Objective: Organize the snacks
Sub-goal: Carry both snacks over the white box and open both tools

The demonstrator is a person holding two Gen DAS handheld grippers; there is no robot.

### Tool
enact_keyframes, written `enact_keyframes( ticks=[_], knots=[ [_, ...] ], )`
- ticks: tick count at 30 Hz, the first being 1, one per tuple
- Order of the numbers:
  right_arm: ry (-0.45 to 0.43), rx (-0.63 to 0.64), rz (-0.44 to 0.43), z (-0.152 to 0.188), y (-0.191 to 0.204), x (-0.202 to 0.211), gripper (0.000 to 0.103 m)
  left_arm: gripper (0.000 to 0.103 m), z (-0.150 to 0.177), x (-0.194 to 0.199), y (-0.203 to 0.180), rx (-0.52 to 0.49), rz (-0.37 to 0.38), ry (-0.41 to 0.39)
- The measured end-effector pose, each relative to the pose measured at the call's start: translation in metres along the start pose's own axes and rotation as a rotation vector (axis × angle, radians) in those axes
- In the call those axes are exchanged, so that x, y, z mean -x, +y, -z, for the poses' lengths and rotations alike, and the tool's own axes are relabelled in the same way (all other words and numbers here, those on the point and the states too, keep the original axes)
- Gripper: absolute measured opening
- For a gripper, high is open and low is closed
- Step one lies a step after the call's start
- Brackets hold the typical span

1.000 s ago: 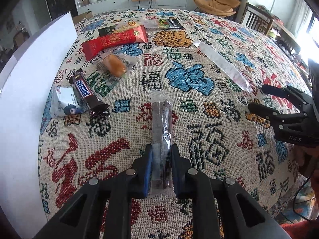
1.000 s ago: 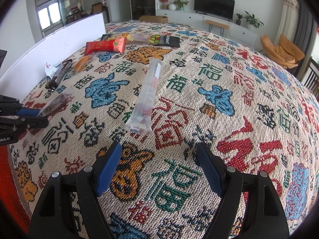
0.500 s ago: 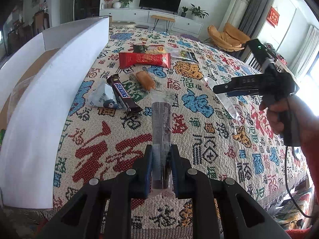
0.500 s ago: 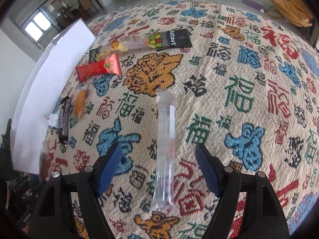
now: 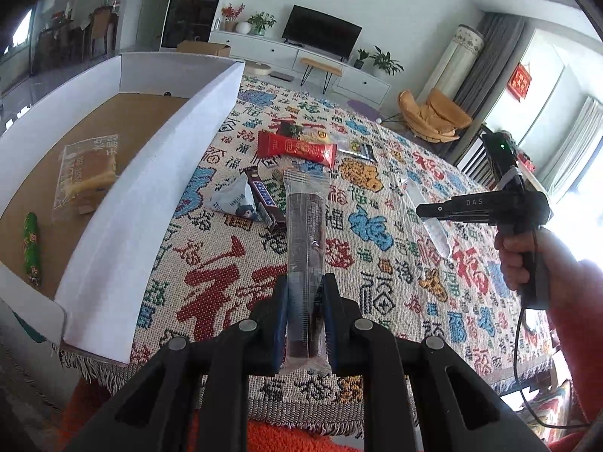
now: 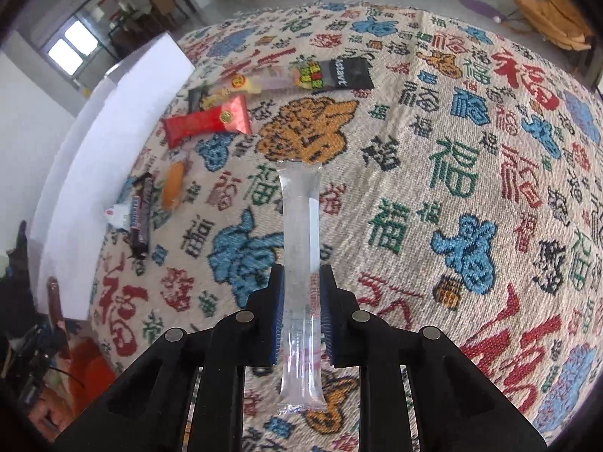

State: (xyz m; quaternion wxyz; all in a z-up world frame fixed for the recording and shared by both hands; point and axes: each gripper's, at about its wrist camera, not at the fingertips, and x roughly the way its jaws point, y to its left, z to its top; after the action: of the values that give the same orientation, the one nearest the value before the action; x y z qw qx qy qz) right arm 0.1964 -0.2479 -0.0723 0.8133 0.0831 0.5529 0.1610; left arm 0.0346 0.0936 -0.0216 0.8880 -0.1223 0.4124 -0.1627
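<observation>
My left gripper [image 5: 304, 320] is shut on a long clear packet holding a dark brown snack bar [image 5: 303, 233], lifted above the patterned cloth. To its left stands a white box [image 5: 150, 173] with a brown floor, holding a clear bread packet [image 5: 84, 173] and a green stick [image 5: 31, 248]. My right gripper [image 6: 300, 316] is shut on a long clear jelly tube [image 6: 300, 233] that points away over the cloth. In the left wrist view the right gripper [image 5: 424, 211] is seen from the side, held by a hand [image 5: 516, 260], with the clear tube [image 5: 433, 226] under it.
On the cloth lie a red packet [image 5: 297, 148], a Snickers bar [image 5: 264, 196], a white-blue packet [image 5: 235, 203], a black sachet [image 6: 348, 73] and an orange bun [image 6: 171, 184]. The table's fringed edge [image 5: 301, 418] is near me; a chair [image 5: 433, 113] stands beyond.
The right gripper came down over the clear tube and shut on it. The left gripper rose with the dark bar and swung left, bringing the white box's inside into view.
</observation>
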Motion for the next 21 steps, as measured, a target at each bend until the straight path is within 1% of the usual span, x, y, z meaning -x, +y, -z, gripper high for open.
enact_keyframes(
  ticks=[3, 5, 8, 10, 12, 14, 17, 20, 21],
  knots=[
    [-0.045, 0.015, -0.096, -0.013, 0.032, 0.022, 0.018, 0.017, -0.016, 0.021, 0.019, 0.042, 0.003, -0.046],
    [-0.074, 0.032, -0.182, -0.024, 0.065, 0.035, 0.018, 0.017, -0.030, 0.036, 0.038, 0.065, -0.025, -0.076],
    [-0.105, 0.092, -0.313, -0.040, 0.135, 0.045, 0.018, 0.017, -0.051, 0.058, 0.076, 0.099, -0.110, -0.112],
    [-0.107, 0.149, -0.395, -0.048, 0.185, 0.046, 0.018, 0.017, -0.063, 0.070, 0.105, 0.130, -0.171, -0.124],
    [-0.097, 0.212, -0.459, -0.051, 0.236, 0.041, 0.018, 0.017, -0.072, 0.078, 0.132, 0.160, -0.234, -0.129],
    [-0.083, 0.278, -0.494, -0.048, 0.281, 0.031, 0.019, 0.017, -0.078, 0.081, 0.158, 0.186, -0.292, -0.130],
    [-0.054, 0.366, -0.517, -0.039, 0.338, 0.006, 0.019, 0.017, -0.081, 0.081, 0.187, 0.207, -0.363, -0.121],
    [-0.019, 0.429, -0.512, -0.022, 0.373, -0.024, 0.021, 0.017, -0.078, 0.073, 0.207, 0.234, -0.415, -0.114],
    [-0.011, 0.441, -0.507, -0.018, 0.378, -0.034, 0.026, 0.020, -0.076, 0.072, 0.213, 0.251, -0.434, -0.114]
  ],
)
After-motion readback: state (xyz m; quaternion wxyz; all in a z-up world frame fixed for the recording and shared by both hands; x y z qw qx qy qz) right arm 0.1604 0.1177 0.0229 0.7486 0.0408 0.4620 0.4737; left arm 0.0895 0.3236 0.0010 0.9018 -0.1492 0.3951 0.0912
